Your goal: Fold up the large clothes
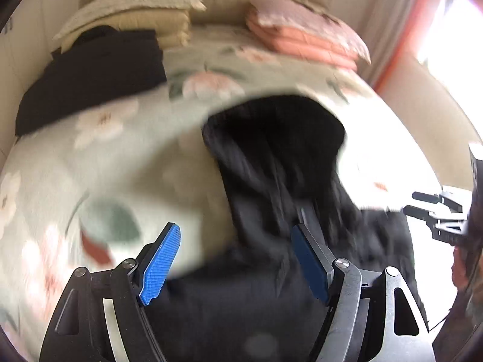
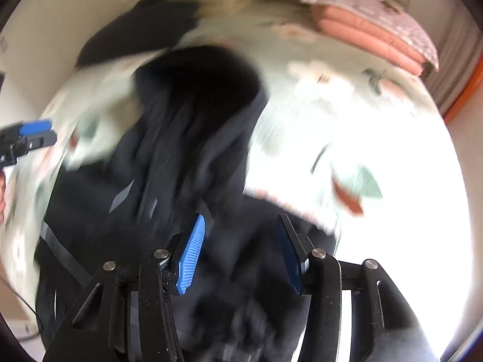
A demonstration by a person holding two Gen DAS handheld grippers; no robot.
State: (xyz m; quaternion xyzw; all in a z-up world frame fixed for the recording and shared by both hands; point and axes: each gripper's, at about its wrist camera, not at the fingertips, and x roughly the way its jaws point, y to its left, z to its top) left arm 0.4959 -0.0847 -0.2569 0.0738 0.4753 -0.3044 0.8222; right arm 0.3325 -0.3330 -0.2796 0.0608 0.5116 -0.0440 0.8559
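Observation:
A large black garment (image 1: 277, 157) lies rumpled on the floral bedspread (image 1: 105, 157), running from the middle of the bed toward me; grey strips show on it in the right wrist view (image 2: 193, 138). My left gripper (image 1: 235, 229) hangs above its near left edge with the blue pads (image 1: 163, 259) wide apart, one over the bedspread and one over the cloth, pressing on nothing. My right gripper (image 2: 241, 218) is over the garment's near part, jaws apart, the cloth lying below them. Each gripper shows at the other view's edge: right (image 1: 428, 208), left (image 2: 33, 132). Both views are motion-blurred.
A folded black garment (image 1: 90, 75) lies at the back left of the bed beside stacked cream pillows (image 1: 135, 9). A folded pink quilt (image 1: 302, 36) sits at the back right. A bright window with an orange-edged curtain (image 1: 401, 45) is on the right.

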